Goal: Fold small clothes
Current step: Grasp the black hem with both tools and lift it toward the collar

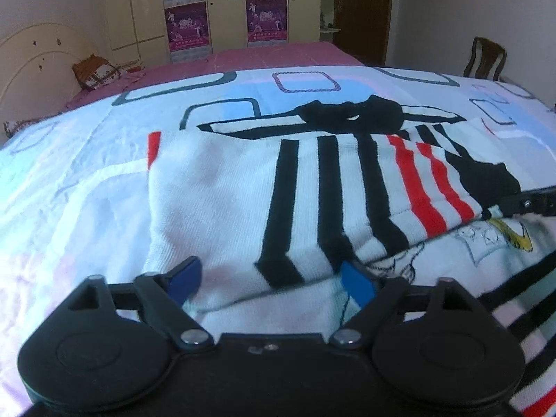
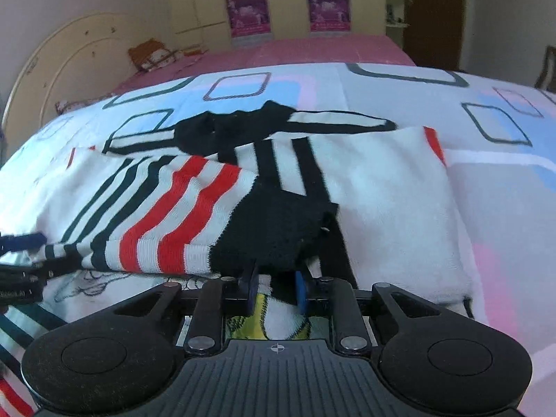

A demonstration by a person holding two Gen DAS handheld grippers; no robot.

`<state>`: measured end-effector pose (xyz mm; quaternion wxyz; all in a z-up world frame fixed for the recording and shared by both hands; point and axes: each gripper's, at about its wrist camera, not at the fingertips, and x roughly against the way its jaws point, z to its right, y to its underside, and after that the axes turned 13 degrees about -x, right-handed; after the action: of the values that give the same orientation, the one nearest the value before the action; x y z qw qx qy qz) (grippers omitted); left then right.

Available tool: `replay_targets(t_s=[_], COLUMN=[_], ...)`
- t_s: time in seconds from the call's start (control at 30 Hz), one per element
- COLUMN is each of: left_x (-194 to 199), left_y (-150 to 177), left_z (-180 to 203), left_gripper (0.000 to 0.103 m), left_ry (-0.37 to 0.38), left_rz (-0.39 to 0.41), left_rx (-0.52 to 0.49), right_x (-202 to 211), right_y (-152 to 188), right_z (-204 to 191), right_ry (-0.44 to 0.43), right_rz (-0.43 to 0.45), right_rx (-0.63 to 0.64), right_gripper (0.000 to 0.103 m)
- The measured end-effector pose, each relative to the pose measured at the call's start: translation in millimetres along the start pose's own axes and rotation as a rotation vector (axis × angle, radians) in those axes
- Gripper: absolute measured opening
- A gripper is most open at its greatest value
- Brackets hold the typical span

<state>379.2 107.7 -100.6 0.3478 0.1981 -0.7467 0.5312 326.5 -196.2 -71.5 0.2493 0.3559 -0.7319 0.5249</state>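
at six o'clock in the left wrist view, the left gripper (image 1: 276, 279) stands spread wide, its blue pads (image 1: 358, 285) clear of the cloth, with the near hem of the shirt (image 1: 222, 191) lying between and under them. at six o'clock in the right wrist view, the right gripper (image 2: 276, 286) is partly open, its blue pads just apart, with the black cuff of a sleeve (image 2: 278, 222) at their tips; the pads do not look pressed on it. that sleeve, striped red and black on white, is folded across the shirt from nine o'clock toward the middle. the shirt is white with black bars and a black collar (image 2: 236, 128) at twelve o'clock, and lies flat on a bedspread (image 2: 504, 208) printed with rounded squares in blue, pink and grey. beyond it, a pink sheet (image 2: 312, 52) covers the rest of the bed, with a pillow (image 2: 153, 54) and a cream headboard (image 2: 62, 59) at ten o'clock. wardrobe doors with pink posters (image 2: 248, 10) stand at twelve o'clock, and a wooden chair (image 1: 486, 59) at two o'clock in the left view.
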Motion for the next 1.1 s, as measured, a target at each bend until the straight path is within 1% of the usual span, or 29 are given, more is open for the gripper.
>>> replay_targets(t_s=[0.03, 0.07, 0.1, 0.17, 0.3, 0.4, 0.43, 0.47, 0.5, 0.53, 0.57, 0.63, 0.7, 0.8, 0.87, 0.9, 0.97, 1.03, 1.07, 1.1], left_x=[6, 12, 17, 29, 56, 77, 84, 92, 98, 104, 109, 120, 132, 149, 157, 161, 166, 168, 169, 169], left_y=[2, 4, 8, 16, 37, 58, 66, 77, 86, 95, 104, 122, 139, 156, 163, 166, 172, 179, 182, 184], left_z=[2, 3, 4, 4, 9, 12, 12, 13, 13, 13, 14, 17, 17, 20, 21, 21, 22, 22, 22, 23], left_gripper=[0.103, 0.103, 0.103, 0.103, 0.102, 0.096, 0.093, 0.087, 0.084, 0.078, 0.078, 0.078, 0.079, 0.078, 0.077, 0.077, 0.072, 0.072, 0.072, 0.072], left_ry=[-0.024, -0.047, -0.055, -0.055, -0.050, -0.029, -0.019, -0.002, 0.015, 0.031, 0.038, 0.046, 0.068, 0.097, 0.132, 0.153, 0.200, 0.241, 0.255, 0.264], left_rz=[0.001, 0.003, 0.000, -0.005, -0.011, -0.021, -0.026, -0.033, -0.041, -0.047, -0.054, -0.070, -0.061, -0.044, -0.037, -0.031, -0.014, -0.001, 0.006, 0.014], left_rx=[-0.002, -0.003, -0.004, 0.009, 0.012, 0.034, 0.047, 0.065, 0.083, 0.100, 0.113, 0.149, 0.205, 0.256, 0.298, 0.333, 0.402, 0.461, 0.481, 0.495], right_x=[9, 19, 28, 44, 80, 107, 116, 123, 131, 138, 144, 155, 167, 180, 190, 192, 197, 201, 200, 199], right_y=[1, 1, 5, 13, 32, 52, 61, 69, 77, 87, 96, 114, 131, 149, 161, 164, 172, 178, 180, 182], right_z=[1, 3, 7, 16, 37, 58, 66, 73, 82, 91, 98, 114, 127, 139, 143, 144, 146, 145, 145, 145], right_ry=[0.000, -0.018, -0.044, -0.068, -0.096, -0.112, -0.111, -0.111, -0.115, -0.124, -0.131, -0.156, -0.181, -0.201, -0.231, -0.245, -0.287, -0.326, -0.348, -0.375], right_rz=[0.018, 0.038, 0.040, 0.024, 0.017, 0.003, -0.001, -0.008, -0.019, -0.037, -0.051, -0.075, -0.082, -0.106, -0.119, -0.126, -0.148, -0.159, -0.168, -0.181], right_rx=[-0.006, -0.010, -0.016, -0.035, -0.077, -0.115, -0.128, -0.142, -0.161, -0.187, -0.217, -0.288, -0.350, -0.386, -0.400, -0.408, -0.437, -0.446, -0.456, -0.471], right_gripper=[0.067, 0.083, 0.082, 0.082, 0.082, 0.082, 0.082, 0.081, 0.067, 0.060, 0.056, 0.056, 0.056, 0.056, 0.056, 0.056, 0.056, 0.056, 0.054, 0.042])
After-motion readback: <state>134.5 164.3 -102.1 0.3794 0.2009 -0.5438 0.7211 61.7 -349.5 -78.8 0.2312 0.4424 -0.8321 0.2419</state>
